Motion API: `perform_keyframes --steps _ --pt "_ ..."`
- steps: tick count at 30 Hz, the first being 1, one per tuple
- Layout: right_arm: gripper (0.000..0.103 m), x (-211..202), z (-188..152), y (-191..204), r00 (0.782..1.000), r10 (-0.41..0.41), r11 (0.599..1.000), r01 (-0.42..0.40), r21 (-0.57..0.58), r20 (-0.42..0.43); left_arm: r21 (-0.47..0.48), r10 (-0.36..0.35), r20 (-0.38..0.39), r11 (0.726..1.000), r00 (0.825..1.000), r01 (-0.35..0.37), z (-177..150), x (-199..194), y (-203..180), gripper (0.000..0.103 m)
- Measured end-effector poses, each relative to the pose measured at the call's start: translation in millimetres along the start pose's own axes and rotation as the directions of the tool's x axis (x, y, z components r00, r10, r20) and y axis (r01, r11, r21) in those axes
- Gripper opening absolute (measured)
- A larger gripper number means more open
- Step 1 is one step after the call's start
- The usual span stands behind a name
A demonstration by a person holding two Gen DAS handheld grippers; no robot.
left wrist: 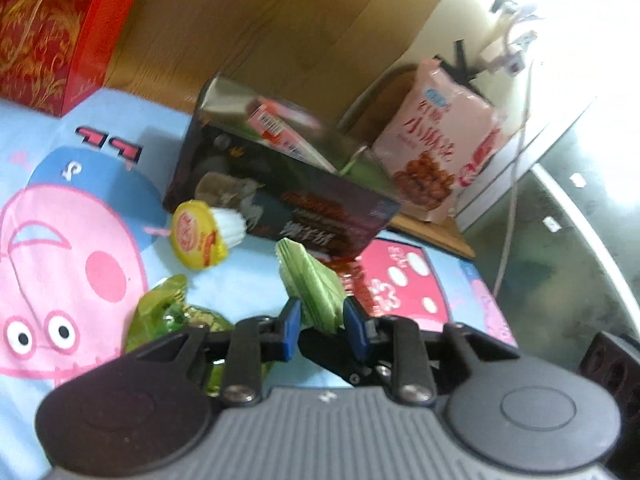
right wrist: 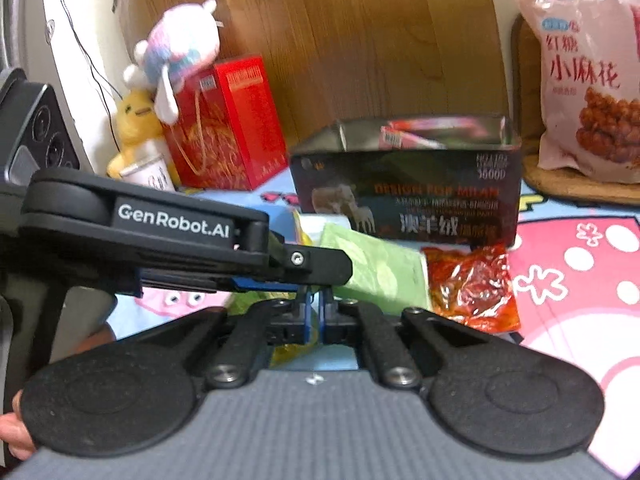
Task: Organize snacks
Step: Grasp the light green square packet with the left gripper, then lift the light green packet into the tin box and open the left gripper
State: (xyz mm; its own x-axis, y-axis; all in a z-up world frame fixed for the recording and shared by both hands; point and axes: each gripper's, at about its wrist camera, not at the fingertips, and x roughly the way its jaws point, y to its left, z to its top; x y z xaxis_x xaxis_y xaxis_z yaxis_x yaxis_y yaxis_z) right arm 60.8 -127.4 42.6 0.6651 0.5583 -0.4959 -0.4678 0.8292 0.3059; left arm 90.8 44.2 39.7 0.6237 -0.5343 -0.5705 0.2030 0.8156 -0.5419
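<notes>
A pale green snack packet (left wrist: 310, 280) sits pinched between the blue pads of my left gripper (left wrist: 320, 320), its far end tipped up toward the dark open-topped box (left wrist: 280, 196) just behind it on the cartoon-printed blue cloth (left wrist: 72, 248). From my right wrist camera the same green packet (right wrist: 376, 264) lies in front of that box (right wrist: 404, 200), touching a red crinkled snack pouch (right wrist: 472, 288) at its right. My right gripper (right wrist: 315, 316) has its jaws pressed together with nothing between them that I can make out, while the left gripper's black arm (right wrist: 160, 240) crosses the view just above it. Inside the box a pink carton (left wrist: 280, 128) leans against the wall. A yellow-lidded jelly cup (left wrist: 204, 236) lies on its side beside the box's near corner, and a green wrapped sweet (left wrist: 168, 312) rests near my left fingers. A pink bag of fried dough twists (right wrist: 588, 88) stands upright behind the box to the right; a red gift bag (right wrist: 224, 124) and plush toys (right wrist: 176, 52) crowd the back left.
</notes>
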Motion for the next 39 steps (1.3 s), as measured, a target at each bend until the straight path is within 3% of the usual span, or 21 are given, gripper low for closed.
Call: perform_keyframes --steps 2,6,10,12,13,16,17,21,23,24,30,35,39 --pt "0.006 -9 1 1 1.0 0.009 1.0 -0.009 0.009 0.014 0.005 -0.02 0.016 1.0 1.0 0.02 1 -11 -1 0.032" --pt "0.005 -30 -17 2 0.998 0.067 0.998 -0.067 -0.008 -0.022 0.04 0.006 0.026 0.999 1.0 -0.007 -3 -22 4 0.043" --pt "0.01 -42 -45 0 0.991 0.083 0.995 -0.089 -0.05 -0.11 0.064 0.043 -0.041 0.997 0.998 -0.041 -12 -11 10 0.043" --pt "0.013 -45 -51 -5 0.991 0.049 0.998 -0.052 -0.028 -0.122 0.073 0.042 -0.071 0.997 0.997 -0.037 -16 -5 10 0.043" --pt "0.018 -46 -53 -8 0.992 0.042 0.999 -0.044 -0.016 -0.119 0.08 0.037 -0.086 0.996 0.996 -0.03 -18 -2 9 0.043" --pt "0.049 -43 -53 -9 0.994 0.022 1.0 -0.023 -0.009 -0.11 0.098 0.018 -0.126 0.995 0.992 -0.005 -24 2 5 0.043" --pt "0.05 -42 -53 -6 0.994 0.023 0.999 -0.026 -0.022 -0.108 0.102 0.015 -0.135 0.995 0.991 -0.001 -26 2 4 0.043" --pt "0.046 -29 -59 4 0.992 0.029 0.997 -0.038 -0.072 -0.124 0.098 -0.007 -0.197 0.995 0.98 0.027 -42 12 3 0.038" --pt "0.027 -24 -59 10 0.995 -0.011 0.993 -0.001 -0.117 -0.103 0.135 0.032 -0.182 0.991 0.983 -0.007 -42 10 -5 0.038" --pt "0.026 -24 -55 11 0.994 -0.039 0.991 0.026 -0.131 -0.101 0.133 0.035 -0.176 0.991 0.984 -0.011 -39 8 -6 0.038" --pt "0.021 -33 0 5 0.999 -0.025 0.99 0.029 -0.141 0.028 0.171 -0.032 -0.02 0.985 0.999 0.035 20 -20 -28 0.038" --pt "0.02 -25 55 3 0.991 -0.04 0.981 0.064 -0.185 0.129 0.211 -0.026 0.098 0.977 0.995 0.004 71 -25 -44 0.038" --pt "0.018 -4 84 -10 0.988 -0.053 0.985 0.076 -0.155 0.147 0.185 0.002 0.135 0.982 0.991 -0.027 99 -8 -39 0.038"
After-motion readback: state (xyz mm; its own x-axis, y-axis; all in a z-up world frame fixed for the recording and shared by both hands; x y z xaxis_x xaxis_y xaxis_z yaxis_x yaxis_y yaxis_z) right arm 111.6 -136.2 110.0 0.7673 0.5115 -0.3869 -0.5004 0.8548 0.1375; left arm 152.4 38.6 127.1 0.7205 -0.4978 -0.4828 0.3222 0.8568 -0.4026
